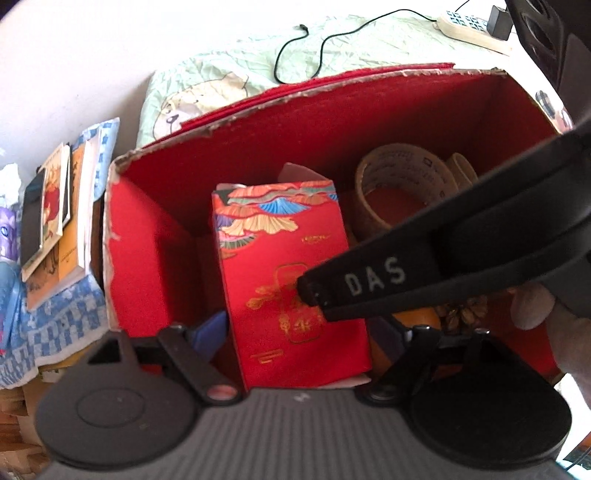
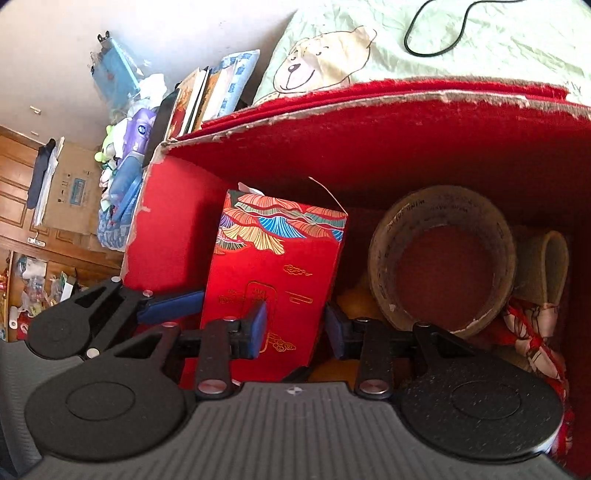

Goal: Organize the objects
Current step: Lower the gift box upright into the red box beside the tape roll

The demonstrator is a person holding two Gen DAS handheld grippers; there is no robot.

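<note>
A red carton [image 1: 291, 280] with a fan pattern stands tilted inside a big red box [image 1: 295, 122]. My left gripper [image 1: 299, 336] straddles the carton's lower end, and its blue pads [image 1: 212, 330] touch both side edges. Part of the right gripper's black body [image 1: 369, 288] crosses in from the right and rests against the carton's face. In the right wrist view the carton [image 2: 280, 258] stands left of centre in the box [image 2: 369, 147]. My right gripper [image 2: 297, 328] is in front of the carton's face, its blue pads [image 2: 260, 326] a hand's width apart with nothing between them. The left gripper's finger [image 2: 170, 306] touches the carton's left edge.
A large tape roll [image 2: 443, 258] and a smaller one [image 2: 550, 266] lie in the box's right half, with a red-and-white cloth bundle [image 2: 532, 332]. Books [image 1: 55, 206] are stacked left of the box. A bear-print sheet [image 2: 321, 62], a black cable [image 1: 295, 55] and a power strip [image 1: 472, 29] lie behind.
</note>
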